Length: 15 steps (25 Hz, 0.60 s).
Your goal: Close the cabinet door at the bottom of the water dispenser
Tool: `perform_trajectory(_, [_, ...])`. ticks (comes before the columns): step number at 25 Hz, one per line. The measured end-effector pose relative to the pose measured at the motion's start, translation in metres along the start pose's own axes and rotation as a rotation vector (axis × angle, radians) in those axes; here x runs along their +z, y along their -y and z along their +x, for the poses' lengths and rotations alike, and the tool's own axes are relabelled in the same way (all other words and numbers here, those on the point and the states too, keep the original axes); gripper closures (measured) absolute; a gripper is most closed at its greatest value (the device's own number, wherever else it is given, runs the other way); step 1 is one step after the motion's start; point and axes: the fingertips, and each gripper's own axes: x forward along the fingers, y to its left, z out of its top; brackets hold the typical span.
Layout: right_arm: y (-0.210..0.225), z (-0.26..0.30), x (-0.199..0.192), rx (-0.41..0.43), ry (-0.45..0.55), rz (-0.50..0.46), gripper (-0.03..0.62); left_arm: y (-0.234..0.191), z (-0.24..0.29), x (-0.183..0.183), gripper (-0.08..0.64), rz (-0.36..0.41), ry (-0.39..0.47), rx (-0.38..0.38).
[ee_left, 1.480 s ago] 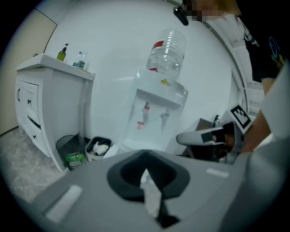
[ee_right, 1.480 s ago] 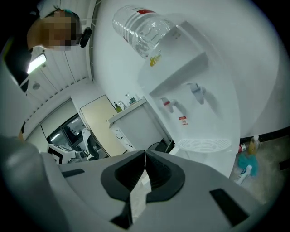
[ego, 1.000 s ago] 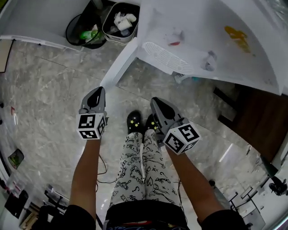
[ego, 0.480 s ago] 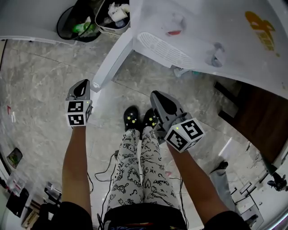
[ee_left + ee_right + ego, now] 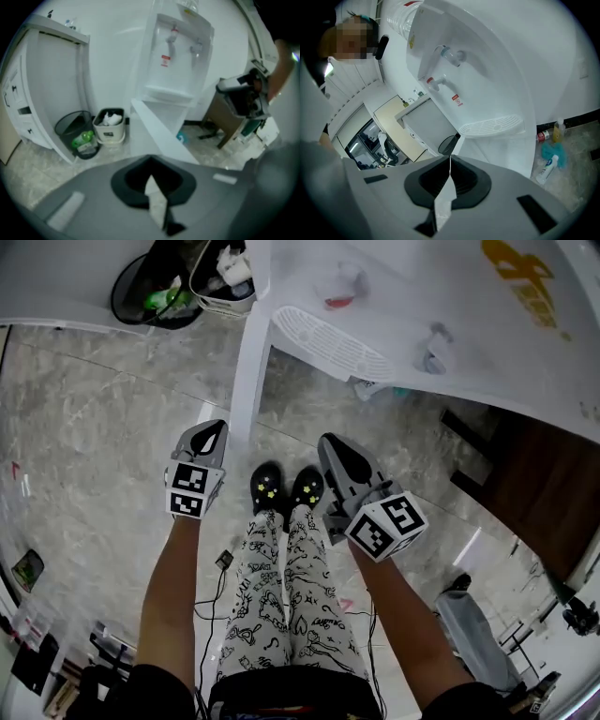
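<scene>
On the far left of the marble floor point(image 5: 84, 446), against a white wall unit, stand two bins: one black mesh bin point(image 5: 150, 292) with a green bottle in it, and just beside it one white bin point(image 5: 220, 282) full of crumpled paper. The floor below them is bare right down to my left gripper point(image 5: 210, 430), whose jaws are pressed together with nothing between them, as its own view confirms. Just to its right is the single cabinet door point(image 5: 248, 362), swung wide out from the foot of the water dispenser point(image 5: 450, 296) and seen edge-on, its free end close to the nose of that gripper; I cannot tell whether they touch. In the left gripper view the door point(image 5: 159, 133) runs slantwise from the dispenser's base towards me, with a wedge of open floor between it and the cabinet front. My two black shoes point(image 5: 286, 488) stand just behind the door's outer end. My right gripper point(image 5: 337, 454) hovers beside them, jaws likewise closed and empty, well clear of the door. Above it the dispenser shows one slotted drip tray point(image 5: 328, 343) and two taps point(image 5: 339, 292), one marked red and one blue. At its right foot lie a few small bottles point(image 5: 547, 168), and beyond them a dark brown piece of furniture point(image 5: 544, 493) bounds the floor.
</scene>
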Motion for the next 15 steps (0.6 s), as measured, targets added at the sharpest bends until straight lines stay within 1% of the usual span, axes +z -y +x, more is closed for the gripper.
perform_trajectory(4, [0.013, -0.014, 0.000, -0.024, 0.018, 0.040, 0.575, 0.059, 0.026, 0.019, 0.565, -0.017, 0.050, -0.116])
perform_trajectory(7, [0.017, -0.023, 0.009, -0.020, 0.043, 0.057, 0.575, 0.089, 0.046, 0.044, 0.565, -0.026, 0.093, -0.181])
perform_trajectory(11, [0.017, -0.034, 0.020, 0.017, 0.062, 0.038, 0.575, 0.116, 0.073, 0.074, 0.565, -0.058, 0.142, -0.222])
perform_trajectory(15, [0.021, -0.049, 0.037, 0.019, 0.110, 0.056, 0.575, 0.131, 0.096, 0.093, 0.563, -0.097, 0.176, -0.228])
